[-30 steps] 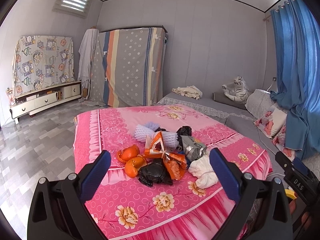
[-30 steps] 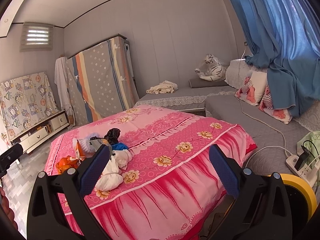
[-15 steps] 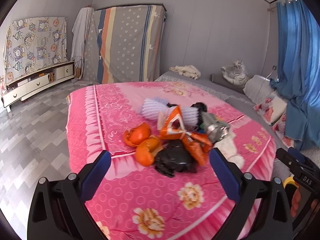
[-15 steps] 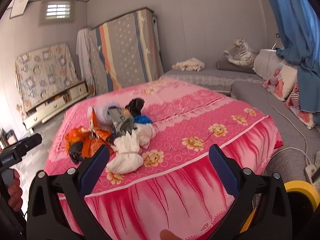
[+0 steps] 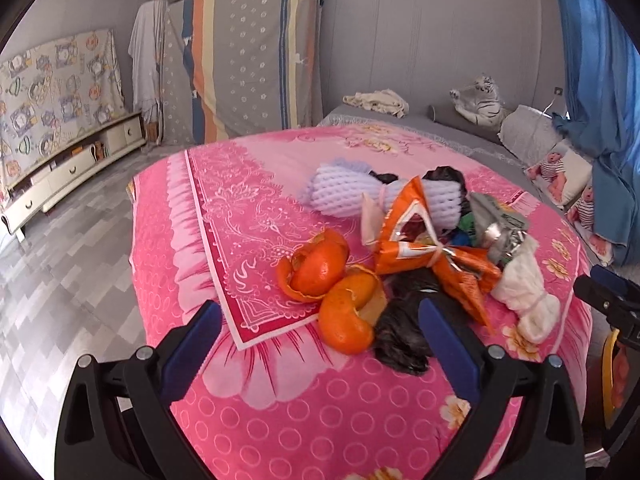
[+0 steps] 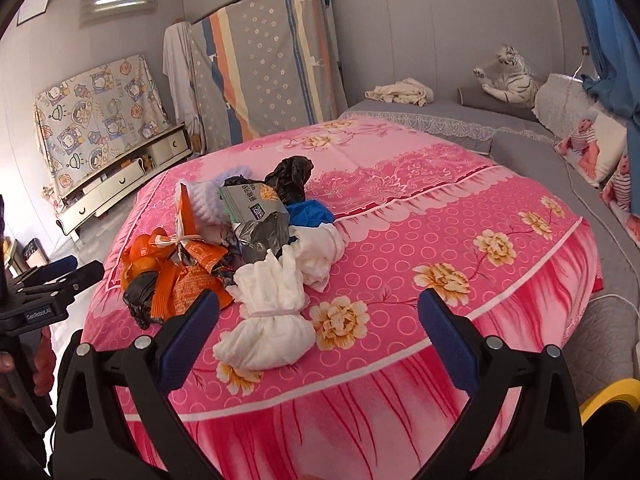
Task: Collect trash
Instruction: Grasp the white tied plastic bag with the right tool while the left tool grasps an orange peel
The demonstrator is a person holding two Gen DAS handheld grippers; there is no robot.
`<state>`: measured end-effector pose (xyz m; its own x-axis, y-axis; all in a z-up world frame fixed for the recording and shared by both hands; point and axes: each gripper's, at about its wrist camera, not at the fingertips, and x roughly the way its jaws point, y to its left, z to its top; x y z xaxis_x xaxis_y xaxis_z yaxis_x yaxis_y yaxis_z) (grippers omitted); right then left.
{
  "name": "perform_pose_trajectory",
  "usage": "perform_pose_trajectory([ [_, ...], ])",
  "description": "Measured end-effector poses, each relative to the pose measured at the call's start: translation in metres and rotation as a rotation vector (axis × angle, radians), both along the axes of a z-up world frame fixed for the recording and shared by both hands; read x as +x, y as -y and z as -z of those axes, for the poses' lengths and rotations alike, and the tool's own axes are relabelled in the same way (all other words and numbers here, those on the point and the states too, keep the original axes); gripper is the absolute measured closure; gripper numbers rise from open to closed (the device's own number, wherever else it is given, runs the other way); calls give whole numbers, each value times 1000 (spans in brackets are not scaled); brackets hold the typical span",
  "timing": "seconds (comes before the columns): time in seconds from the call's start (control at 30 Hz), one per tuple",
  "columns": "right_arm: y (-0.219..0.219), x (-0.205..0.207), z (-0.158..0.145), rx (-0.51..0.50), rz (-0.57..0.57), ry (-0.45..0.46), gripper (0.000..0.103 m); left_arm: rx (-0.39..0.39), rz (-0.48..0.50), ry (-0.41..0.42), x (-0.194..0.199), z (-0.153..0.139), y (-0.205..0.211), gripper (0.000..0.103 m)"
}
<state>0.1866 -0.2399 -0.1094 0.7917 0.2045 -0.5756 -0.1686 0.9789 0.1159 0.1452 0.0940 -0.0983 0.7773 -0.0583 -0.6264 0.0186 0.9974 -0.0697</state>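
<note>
Trash (image 5: 416,256) lay heaped in one pile on the pink blanket (image 5: 248,216) that covered the bed, toward its near-left part in the right wrist view. Orange peels (image 5: 332,288), curled and glossy, sat at the pile's near edge in the left wrist view, touching a crumpled black plastic bag (image 5: 400,336). Behind them a torn orange foil wrapper (image 5: 424,248) stood crinkled, tied at its middle, and against it leaned a white foam net sleeve (image 5: 344,196), tubular and dimpled. A silver-grey foil packet (image 6: 256,220) lay crumpled higher in the heap, beside a second black bag (image 6: 290,176) and a scrap of blue (image 6: 310,212). Two soft white tissue bundles (image 6: 276,312), one cinched with a band, lay at the pile's near side in the right wrist view.

Left gripper (image 5: 320,344) hung spread wide over the peels and the black bag, touching nothing. Right gripper (image 6: 320,332) was likewise spread apart, the banded tissue bundle just ahead of its left finger, nothing grasped.

Compared with a second ago, both grippers had come much closer to the pile, which now filled far more of each view.
</note>
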Motion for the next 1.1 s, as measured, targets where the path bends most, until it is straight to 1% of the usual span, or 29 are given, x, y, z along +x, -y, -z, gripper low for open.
perform_pose_trajectory([
  [0.1,-5,9,3,-16,2,-11,8,5,-16,-41,18,6,-7,8],
  [0.2,-9,21,7,-23,-15,-34,8,-45,-35,-58,34,6,-24,8],
  [0.3,-13,27,7,-31,-30,-30,8,-70,-52,-66,47,6,-33,8],
  [0.4,-17,35,8,-30,-45,-34,8,-75,-45,-92,61,9,-34,8],
  [0.53,-23,42,14,-53,-60,-55,9,-111,-27,-114,74,14,-34,8],
  [0.67,-28,46,22,-70,-81,-88,10,-89,1,-126,84,21,-29,8],
  [0.77,-32,48,27,-103,-88,-91,15,-88,23,-148,93,27,-27,9],
  [0.83,-32,53,31,-97,-87,-114,18,-81,25,-161,102,33,-27,16],
  [0.93,-31,60,37,-96,-91,-149,19,-105,34,-178,106,38,-29,18],
  [1.0,-32,61,42,-101,-97,-167,19,-97,41,-183,108,40,-27,18],
  [1.1,-31,60,47,-109,-106,-182,19,-94,45,-189,113,43,-26,21],
])
